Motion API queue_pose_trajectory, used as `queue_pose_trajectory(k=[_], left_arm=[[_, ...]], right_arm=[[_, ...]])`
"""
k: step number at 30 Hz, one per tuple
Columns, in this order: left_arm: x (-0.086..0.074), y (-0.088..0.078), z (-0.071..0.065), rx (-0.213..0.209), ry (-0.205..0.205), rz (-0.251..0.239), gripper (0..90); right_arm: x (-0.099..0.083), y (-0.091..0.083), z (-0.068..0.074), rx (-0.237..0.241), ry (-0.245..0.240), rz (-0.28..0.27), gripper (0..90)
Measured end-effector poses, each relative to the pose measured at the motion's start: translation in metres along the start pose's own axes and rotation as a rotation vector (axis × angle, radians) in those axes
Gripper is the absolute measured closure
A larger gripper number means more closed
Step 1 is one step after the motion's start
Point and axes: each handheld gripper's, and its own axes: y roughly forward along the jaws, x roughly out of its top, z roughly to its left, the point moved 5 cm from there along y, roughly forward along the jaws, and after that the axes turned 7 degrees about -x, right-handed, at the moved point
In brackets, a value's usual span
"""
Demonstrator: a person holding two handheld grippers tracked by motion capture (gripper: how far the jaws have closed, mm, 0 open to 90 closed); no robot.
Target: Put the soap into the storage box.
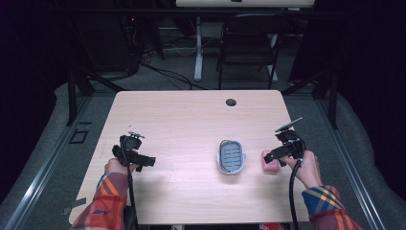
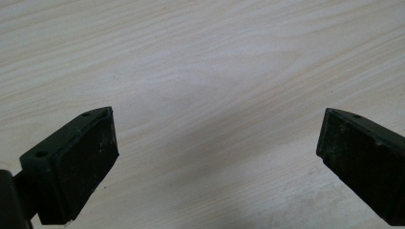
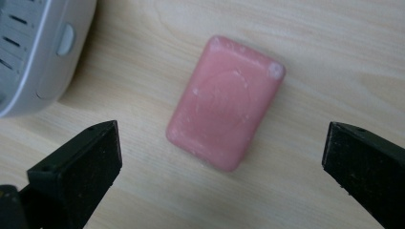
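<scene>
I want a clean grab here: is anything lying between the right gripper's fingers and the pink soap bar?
Nothing visible does. The right gripper hangs open over the pink soap bar, with bare wood between its fingers and the bar. The grey soap dish sits off to one side, apart from the bar.

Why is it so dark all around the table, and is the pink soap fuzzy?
High view: light falls on the table alone, so the room behind goes black. Right gripper view: the pink soap looks fairly sharp, with a soft shadow beside the grey dish. Left gripper view: even light, no glare.
</scene>
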Motion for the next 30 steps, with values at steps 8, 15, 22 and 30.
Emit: queue_pose_trajectory(k=[8,15,22,30], left_arm=[[0.003,0.002,-0.004,-0.002,0.013,0.004,0.1],[0.005,0.002,-0.006,-0.005,0.022,0.003,0.2],[0.005,0.002,-0.005,0.000,0.020,0.008,0.3],[0.006,0.002,-0.010,-0.001,0.033,0.012,0.5]], right_arm=[[0.015,0.016,0.011,-0.002,0.007,0.039,0.0],[0.017,0.032,0.013,-0.035,0.017,0.057,7.9],[0.016,0.041,0.008,-0.073,0.007,0.104,23.6],[0.014,0.044,0.006,-0.071,0.013,0.109,35.2]])
